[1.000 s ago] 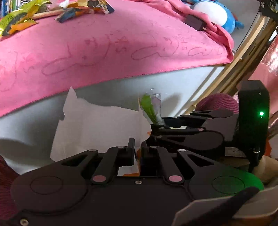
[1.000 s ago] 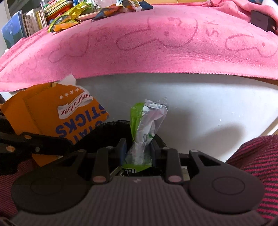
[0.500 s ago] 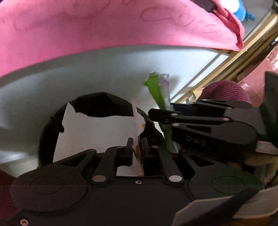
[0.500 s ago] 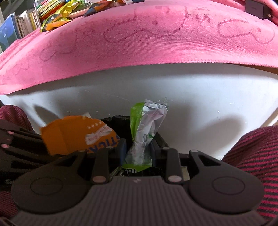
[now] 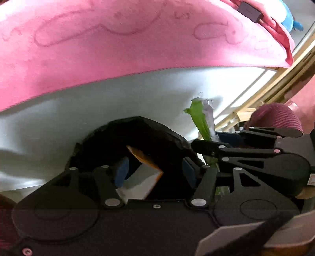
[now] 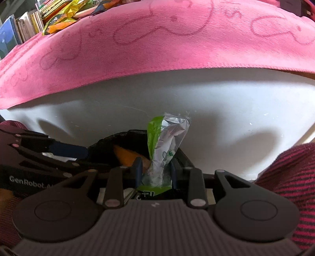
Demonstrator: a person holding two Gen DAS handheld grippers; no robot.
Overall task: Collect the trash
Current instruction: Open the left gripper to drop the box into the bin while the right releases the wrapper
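Observation:
A black trash bag [image 5: 137, 137] gapes open below the white table front. My left gripper [image 5: 155, 172] is open above it, blue pads wide apart. An orange-and-white snack wrapper [image 5: 143, 177] lies loose between the pads, tipped into the bag's mouth, and shows as an orange patch [image 6: 124, 155] in the right wrist view. My right gripper [image 6: 155, 172] is shut on a green-and-silver wrapper [image 6: 167, 143] that stands upright at the bag's right rim. From the left wrist view the right gripper [image 5: 206, 141] and green wrapper [image 5: 200, 120] are just to the right.
A pink towel [image 6: 157, 49] covers the table and hangs over its white front [image 6: 216, 102]. More wrappers [image 6: 59, 21] and books [image 6: 17, 29] sit far left on top. A black adapter [image 5: 250, 12] and blue plush toy [image 5: 289, 17] are far right. Striped sleeve [image 6: 291, 177] at right.
Both grippers dropped from table height to the black bag. The left gripper opened and let go of the orange wrapper, which slid into the bag. The right stayed shut on the green wrapper.

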